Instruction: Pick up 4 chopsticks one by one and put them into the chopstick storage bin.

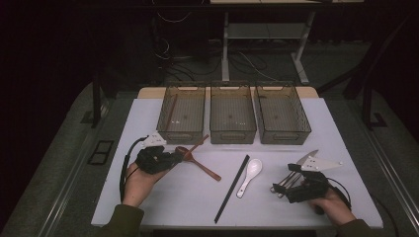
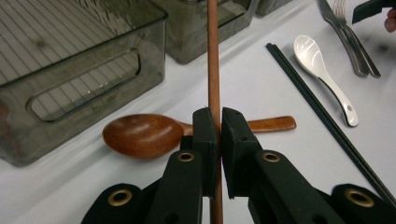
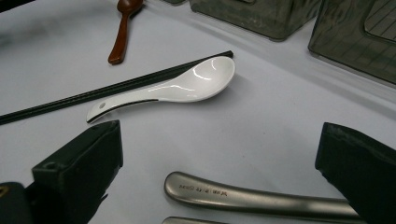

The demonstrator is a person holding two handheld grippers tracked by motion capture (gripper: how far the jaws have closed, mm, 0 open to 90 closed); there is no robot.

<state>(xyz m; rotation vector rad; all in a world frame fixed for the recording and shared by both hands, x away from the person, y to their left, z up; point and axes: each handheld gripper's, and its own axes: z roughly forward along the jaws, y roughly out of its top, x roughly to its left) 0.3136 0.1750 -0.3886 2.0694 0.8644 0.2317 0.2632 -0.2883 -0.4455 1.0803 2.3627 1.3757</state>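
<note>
Two tools sit at the near edge of the white tabletop (image 1: pixel 148 118) in the high view, one in each of the person's hands. At the lower left of that view the left tool (image 1: pixel 179 157) has its jaws closed on a thin brown wooden chopstick (image 1: pixel 196 145); in the left gripper view the stick (image 2: pixel 214 70) runs straight up the middle of the frame, pinched between the two black jaws. Just behind those jaws, a brown wooden spoon (image 2: pixel 144 134) lies on the tabletop, its bowl at centre left and its handle pointing right. At the lower right of the high view the right tool (image 1: pixel 274 188) rests low with its jaws spread wide, and the right gripper view shows a grey metal cutlery handle (image 3: pixel 243 196) lying between them at the bottom of the frame, untouched by either jaw. Between the two tools, in the lower middle of the high view, a white ceramic spoon (image 1: pixel 250 176) lies just beside a pair of black chopsticks (image 1: pixel 232 188) that runs diagonally toward the near edge. Farther back, across the upper middle of the high view, three smoky transparent bins stand side by side: the left bin (image 1: pixel 182 114) has another brown stick leaning inside it, while the middle bin (image 1: pixel 232 114) and the right bin (image 1: pixel 281 114) show bare ribbed floors.
</note>
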